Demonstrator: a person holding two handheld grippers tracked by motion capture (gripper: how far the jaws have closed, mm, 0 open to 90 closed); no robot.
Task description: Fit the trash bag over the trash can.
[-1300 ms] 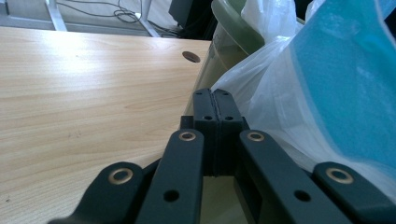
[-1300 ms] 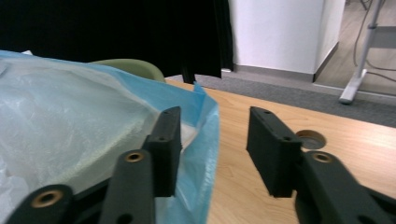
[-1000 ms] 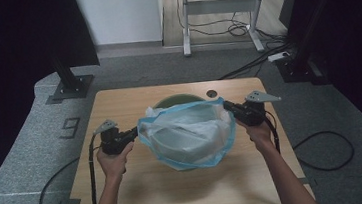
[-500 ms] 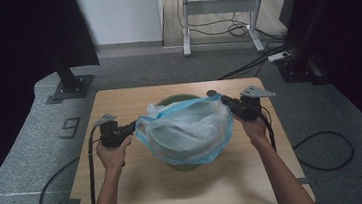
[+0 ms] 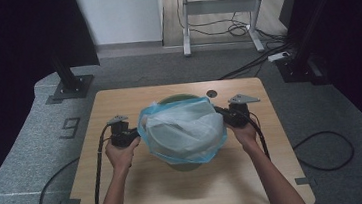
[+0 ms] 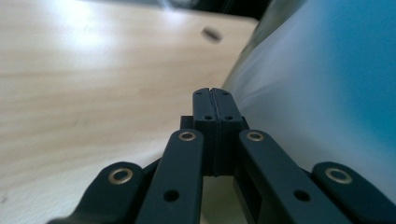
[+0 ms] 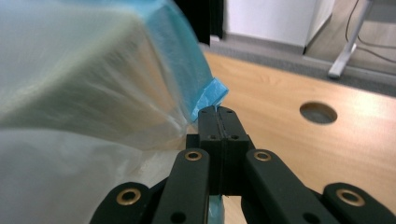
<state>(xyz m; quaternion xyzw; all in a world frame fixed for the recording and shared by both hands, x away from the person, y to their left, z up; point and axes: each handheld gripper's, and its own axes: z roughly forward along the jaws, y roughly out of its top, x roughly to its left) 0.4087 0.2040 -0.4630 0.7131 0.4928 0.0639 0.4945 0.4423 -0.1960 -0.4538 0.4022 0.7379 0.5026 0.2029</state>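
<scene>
Both tongs are pressed together on the blue plastic cover (image 5: 184, 132): left tongs (image 5: 134, 135) pinch its left edge, right tongs (image 5: 222, 118) its right, mid-frame above the table (image 5: 127, 187)

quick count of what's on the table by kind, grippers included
bowl: 1, green, mostly under the cover
cover: 1, clear plastic with a blue rim, stretched between the grippers
grippers: 2, left gripper and right gripper, each shut on the cover's rim
total: 4
</scene>
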